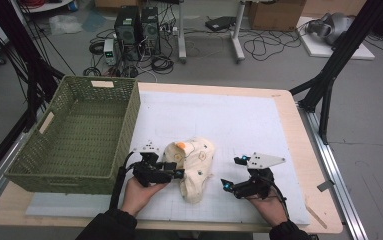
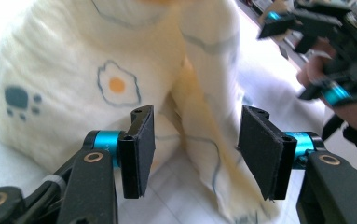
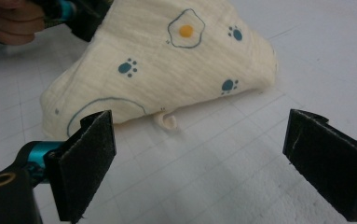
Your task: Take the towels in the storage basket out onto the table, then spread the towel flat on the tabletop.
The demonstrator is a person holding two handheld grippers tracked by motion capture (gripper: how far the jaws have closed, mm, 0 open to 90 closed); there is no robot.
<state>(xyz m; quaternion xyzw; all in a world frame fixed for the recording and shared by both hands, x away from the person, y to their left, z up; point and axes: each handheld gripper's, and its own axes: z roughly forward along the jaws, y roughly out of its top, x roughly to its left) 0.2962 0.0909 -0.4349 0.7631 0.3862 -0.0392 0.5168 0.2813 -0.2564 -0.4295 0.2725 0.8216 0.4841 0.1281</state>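
White matting covers the table [image 1: 289,107]. At its near edge both grippers, left [image 1: 178,173] and right [image 1: 224,184], stand spread, flanking a crumpled cloth [image 1: 195,167]. Beyond, at the left edge, sits a basket [image 1: 54,150]. Judging so, grasping is underway; next, the left closes on a fold.

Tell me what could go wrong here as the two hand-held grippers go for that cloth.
The cream cloth lies bunched, so the open left hand-held gripper may pinch a single loose fold and the rest may sag. The right hand-held gripper stands open and apart from it; a one-sided lift toward the green basket might drag.
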